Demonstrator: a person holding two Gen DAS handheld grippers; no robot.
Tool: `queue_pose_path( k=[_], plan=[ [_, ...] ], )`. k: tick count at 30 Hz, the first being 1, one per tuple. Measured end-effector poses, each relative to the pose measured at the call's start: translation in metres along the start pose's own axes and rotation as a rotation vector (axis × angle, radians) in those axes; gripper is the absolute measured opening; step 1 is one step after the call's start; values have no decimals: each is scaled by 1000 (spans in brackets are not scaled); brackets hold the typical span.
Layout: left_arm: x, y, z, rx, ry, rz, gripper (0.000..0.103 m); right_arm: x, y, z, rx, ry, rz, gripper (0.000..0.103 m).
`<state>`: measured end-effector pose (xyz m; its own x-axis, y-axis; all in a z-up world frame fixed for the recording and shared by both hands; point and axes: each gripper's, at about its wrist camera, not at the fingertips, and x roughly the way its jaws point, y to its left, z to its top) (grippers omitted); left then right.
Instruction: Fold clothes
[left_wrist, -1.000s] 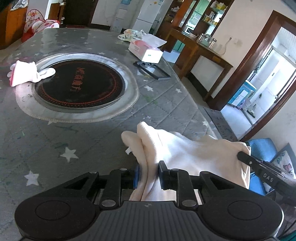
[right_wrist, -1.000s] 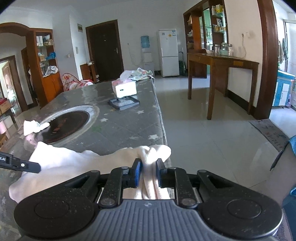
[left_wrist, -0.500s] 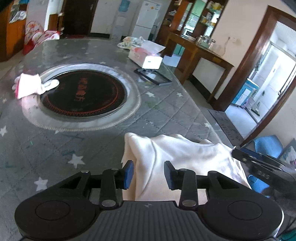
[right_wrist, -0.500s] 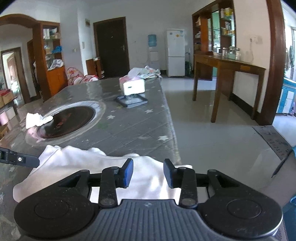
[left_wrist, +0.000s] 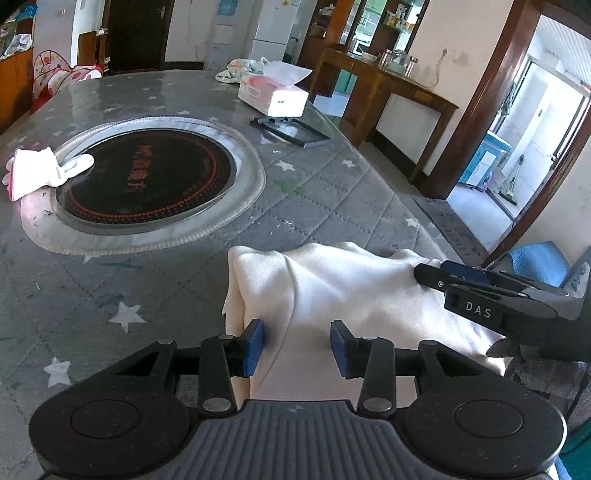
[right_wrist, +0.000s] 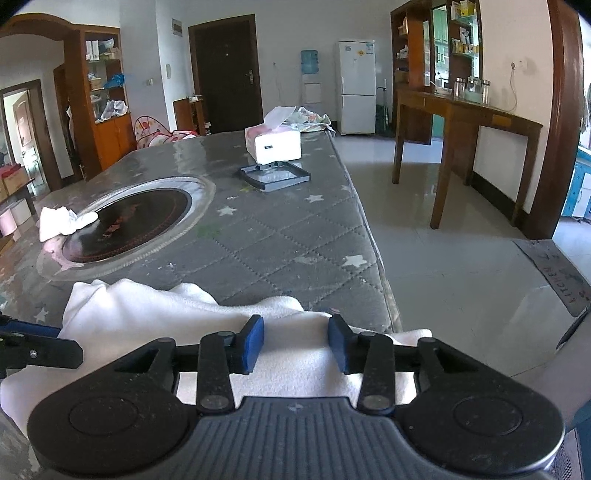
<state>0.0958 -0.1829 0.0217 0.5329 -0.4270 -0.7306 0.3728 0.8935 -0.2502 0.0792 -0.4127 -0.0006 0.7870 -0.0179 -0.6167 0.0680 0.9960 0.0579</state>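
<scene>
Both tongs, left tongs (left_wrist: 295, 345) and right tongs (right_wrist: 295, 343), apart above cream garment (left_wrist: 354, 291) at table edge (right_wrist: 384, 291); bare tabletop beyond.

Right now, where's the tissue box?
In both wrist views the tissue box sits at the table's far end, just behind the dark tray, well beyond the cream garment.

Daylight fills both views, bright and even, entering from the doorway (left_wrist: 532, 122) at about two o'clock in the left wrist view, where it washes out to near white. The glossy table (left_wrist: 325, 192) carries pale glare toward twelve o'clock, and the tiled floor (right_wrist: 436, 229) reflects a soft sheen. Shadows are faint and short. Both pictures are sharp at the centre; fisheye bending curves the door frames and walls near the edges, and the corners go black.
</scene>
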Motion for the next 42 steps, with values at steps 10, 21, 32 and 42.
queue_pose_path(
  k=[10, 21, 32, 42],
  plan=[
    [1, -1, -1, 17, -1, -1, 46, -2, 28, 10, -45, -16, 76, 41],
    [-6, -4, -2, 28, -11, 11, 51, -13, 40, 10, -91, -15, 84, 42],
    [-25, -26, -23, 136, -48, 53, 58, -77, 43, -40, -139, -19, 79, 43],
    [-32, -41, -45, 206, -55, 114, 66, -105, 48, -59, -126, -45, 58, 51]
  ],
)
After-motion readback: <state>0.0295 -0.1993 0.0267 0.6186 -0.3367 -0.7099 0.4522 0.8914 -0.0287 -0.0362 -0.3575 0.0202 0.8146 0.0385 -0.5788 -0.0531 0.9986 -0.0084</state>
